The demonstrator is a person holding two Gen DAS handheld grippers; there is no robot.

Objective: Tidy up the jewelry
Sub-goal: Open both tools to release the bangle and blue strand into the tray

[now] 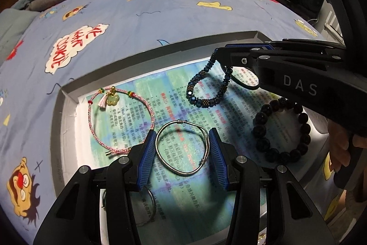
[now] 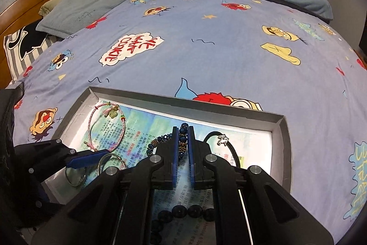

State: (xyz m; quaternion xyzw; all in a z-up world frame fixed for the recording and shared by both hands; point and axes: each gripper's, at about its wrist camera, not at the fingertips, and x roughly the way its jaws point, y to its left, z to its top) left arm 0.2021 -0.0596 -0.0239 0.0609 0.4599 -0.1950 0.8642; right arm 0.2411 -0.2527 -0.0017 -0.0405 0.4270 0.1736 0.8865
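Note:
A grey shallow box (image 1: 160, 47) lined with printed paper lies on the bed. In it lie a pink cord bracelet with a green charm (image 1: 119, 118), a silver wire bangle (image 1: 182, 148), a blue beaded bracelet (image 1: 207, 84) and a dark round-bead bracelet (image 1: 282, 130). My left gripper (image 1: 182, 148) is open, its blue pads on either side of the silver bangle. My right gripper (image 2: 183, 139) is shut on the blue beaded bracelet (image 2: 182, 138) and holds one end up; it also shows in the left wrist view (image 1: 223, 56).
A black cord with a small silver charm (image 2: 221, 140) lies at the box's right part. A thin metal ring (image 2: 75, 176) lies near the box's left front. A patterned blue sheet (image 2: 206, 38) surrounds the box, pillows (image 2: 80, 8) beyond.

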